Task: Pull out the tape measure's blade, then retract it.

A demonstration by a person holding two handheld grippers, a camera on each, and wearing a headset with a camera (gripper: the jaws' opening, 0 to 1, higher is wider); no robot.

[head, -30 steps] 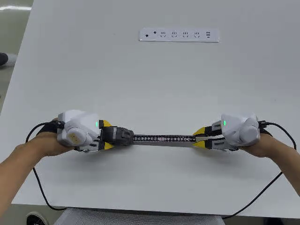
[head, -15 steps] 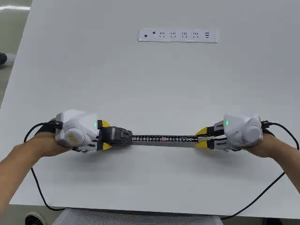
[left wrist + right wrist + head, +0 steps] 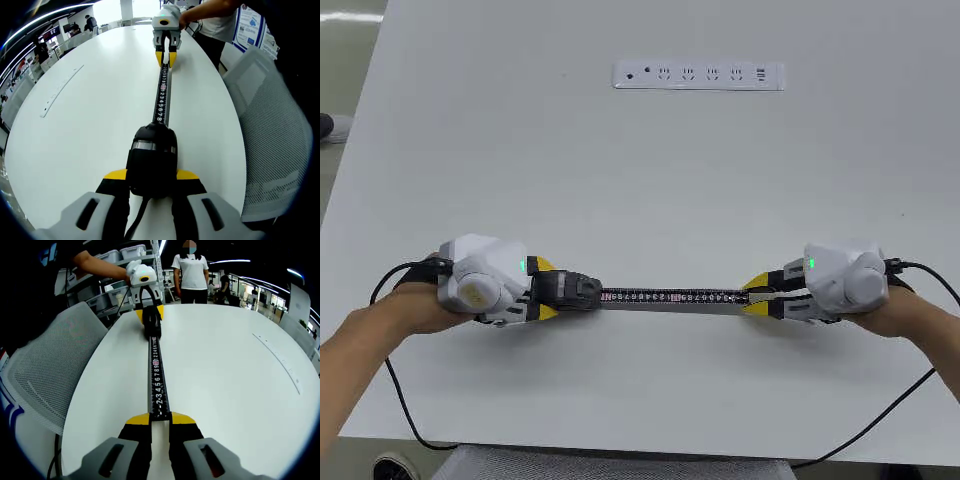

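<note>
Head view: high, steeply down over surface [image 3: 640,180]. Gripper views: low, close behind left tongs [image 3: 151,176] and right tongs [image 3: 160,419], facing each other along shared blade [image 3: 162,95].

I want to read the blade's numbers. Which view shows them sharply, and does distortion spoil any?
Right gripper view: blade digits sharp near the right tool, fisheye curving the table edge. Left gripper view: legible beside the case. Head view: digits too small, no glare.
</note>
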